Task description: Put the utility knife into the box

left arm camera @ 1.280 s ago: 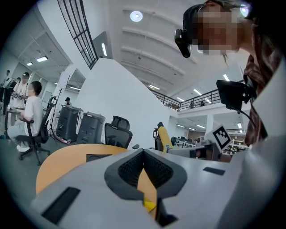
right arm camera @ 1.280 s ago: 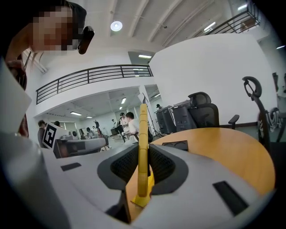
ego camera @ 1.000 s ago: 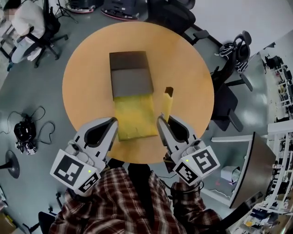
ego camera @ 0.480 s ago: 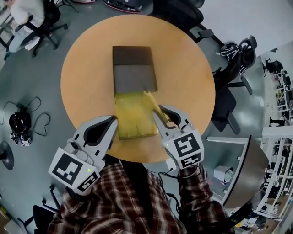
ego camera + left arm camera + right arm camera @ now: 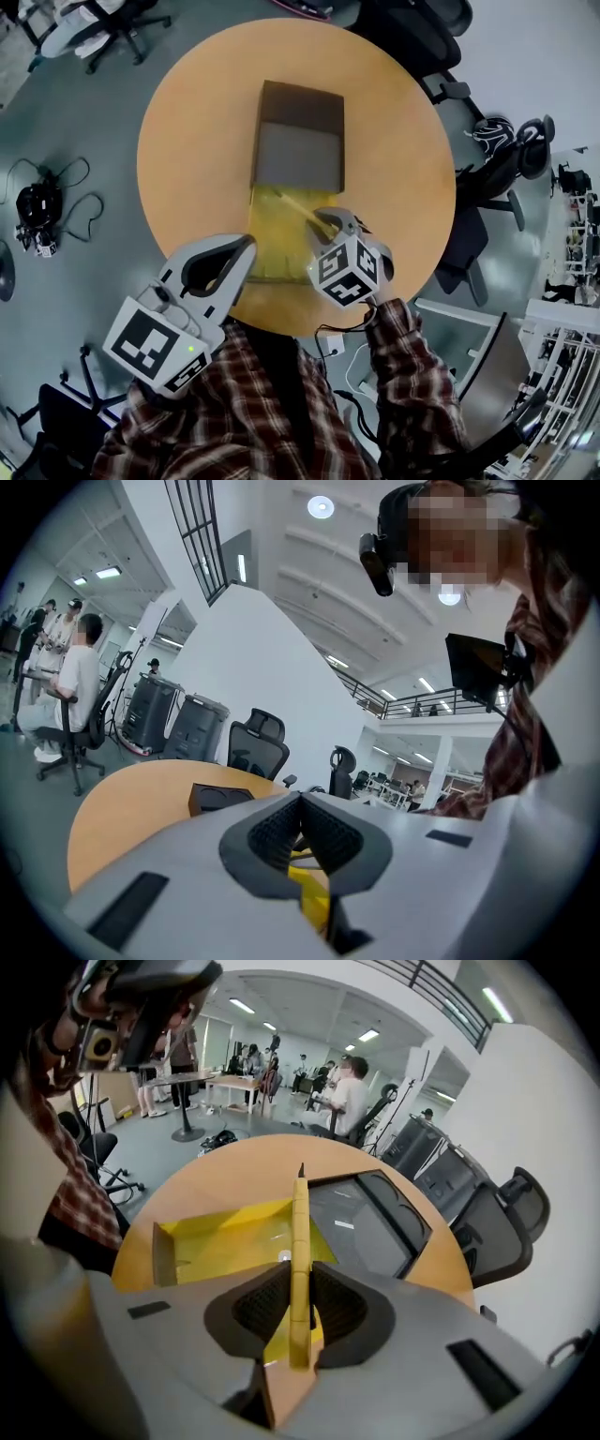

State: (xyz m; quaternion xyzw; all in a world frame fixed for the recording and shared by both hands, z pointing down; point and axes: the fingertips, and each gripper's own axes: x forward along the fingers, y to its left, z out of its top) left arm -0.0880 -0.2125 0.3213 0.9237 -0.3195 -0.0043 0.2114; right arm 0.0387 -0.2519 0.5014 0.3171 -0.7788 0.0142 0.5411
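Note:
On the round wooden table point(image 5: 197, 122) lies a box with an open yellow tray point(image 5: 272, 246) and a dark grey part point(image 5: 300, 155) behind it. My right gripper point(image 5: 325, 223) is shut on the yellow utility knife point(image 5: 298, 204), over the tray's right side. In the right gripper view the utility knife point(image 5: 300, 1232) stands on edge between the jaws of the right gripper point(image 5: 300, 1307) and points across the yellow tray point(image 5: 220, 1241) toward the grey part point(image 5: 366, 1222). My left gripper point(image 5: 244, 248) hovers at the tray's near left corner, shut and empty; the left gripper point(image 5: 302, 808) shows its pads together.
Office chairs point(image 5: 497, 150) stand round the table on the right and at the back. A cable bundle point(image 5: 36, 220) lies on the floor at the left. Seated people point(image 5: 347, 1091) and desks are far behind the table. The table's near edge is just below both grippers.
My right gripper has carried the knife left, from beside the box's right edge to above the yellow tray, and swung it toward the grey part. The left gripper has barely moved.

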